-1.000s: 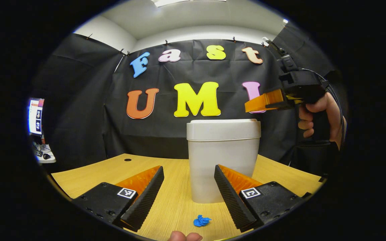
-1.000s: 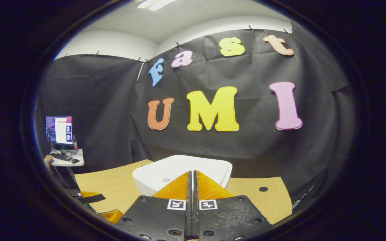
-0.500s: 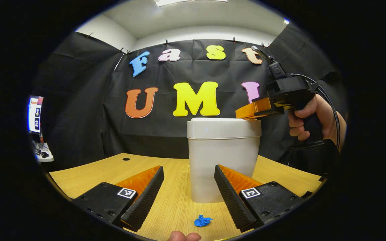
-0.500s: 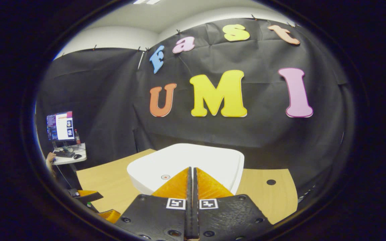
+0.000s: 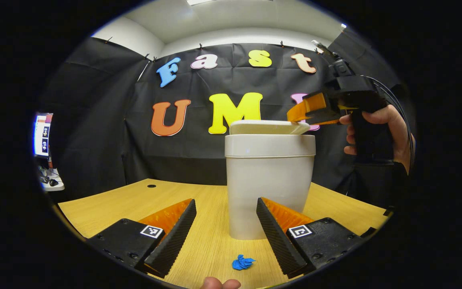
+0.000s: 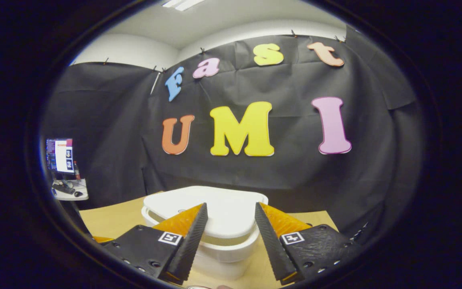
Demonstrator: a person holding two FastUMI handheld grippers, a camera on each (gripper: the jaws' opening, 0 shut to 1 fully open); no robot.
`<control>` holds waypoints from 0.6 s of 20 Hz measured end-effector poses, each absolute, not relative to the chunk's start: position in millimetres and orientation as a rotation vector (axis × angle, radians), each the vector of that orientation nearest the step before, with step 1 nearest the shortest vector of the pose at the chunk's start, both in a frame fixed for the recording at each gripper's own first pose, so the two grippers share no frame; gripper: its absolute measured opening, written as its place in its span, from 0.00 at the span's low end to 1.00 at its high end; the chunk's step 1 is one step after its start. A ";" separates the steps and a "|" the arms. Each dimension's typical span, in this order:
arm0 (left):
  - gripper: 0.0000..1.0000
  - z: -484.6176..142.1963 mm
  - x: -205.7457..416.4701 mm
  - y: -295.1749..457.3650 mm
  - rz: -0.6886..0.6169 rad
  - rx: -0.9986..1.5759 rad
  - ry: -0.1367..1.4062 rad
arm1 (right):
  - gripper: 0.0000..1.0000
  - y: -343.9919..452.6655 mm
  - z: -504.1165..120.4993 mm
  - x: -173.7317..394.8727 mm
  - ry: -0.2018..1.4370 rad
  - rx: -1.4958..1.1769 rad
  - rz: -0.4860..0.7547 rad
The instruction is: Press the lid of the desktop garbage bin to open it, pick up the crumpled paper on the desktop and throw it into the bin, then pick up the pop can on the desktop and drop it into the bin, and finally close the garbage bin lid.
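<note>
Black cloth wall behind, pale wooden bench [image 5: 199,200] in front, white garbage bin [image 5: 270,188] standing upright near the middle of it. Lid [image 5: 269,127] popped up and riding above the rim, slightly tilted, with a gap under its near edge in the right gripper view [image 6: 219,208]; judged only partly open, so probably not yet wide enough for dropping things in. Right gripper [image 5: 301,114] held in a hand [image 5: 379,132] above the bin's right side, tip just over the lid's edge, touching or not cannot be told; placed there presumably for working the lid. Its fingers [image 6: 193,237] spread wide in its own view, lid between and beyond them, nothing gripped. Left gripper [image 5: 225,233] low over the bench, aimed at the bin's front, likely waiting for the pick-up; fingers [image 5: 175,237] wide apart, holding nothing. Crumpled paper [image 5: 242,262], small and blue, lying on the bench just ahead of the left gripper, between the fingers' lines, well short of the bin. Pop can not made out.
</note>
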State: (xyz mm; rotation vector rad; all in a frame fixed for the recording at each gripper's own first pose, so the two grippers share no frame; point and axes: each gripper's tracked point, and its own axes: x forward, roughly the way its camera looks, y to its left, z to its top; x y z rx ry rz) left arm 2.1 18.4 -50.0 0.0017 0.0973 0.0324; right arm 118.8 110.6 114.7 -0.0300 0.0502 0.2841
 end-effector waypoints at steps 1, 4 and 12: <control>0.98 -50.5 1.4 19.2 0.036 -0.004 0.099 | 0.82 109.5 124.1 113.6 0.014 -0.022 0.293; 0.98 -52.9 -0.7 22.6 0.046 -0.009 0.108 | 0.91 110.7 130.3 99.2 -0.031 -0.023 0.315; 0.98 -83.1 -8.8 34.9 0.065 -0.035 0.186 | 0.92 93.9 100.6 61.9 -0.060 -0.040 0.288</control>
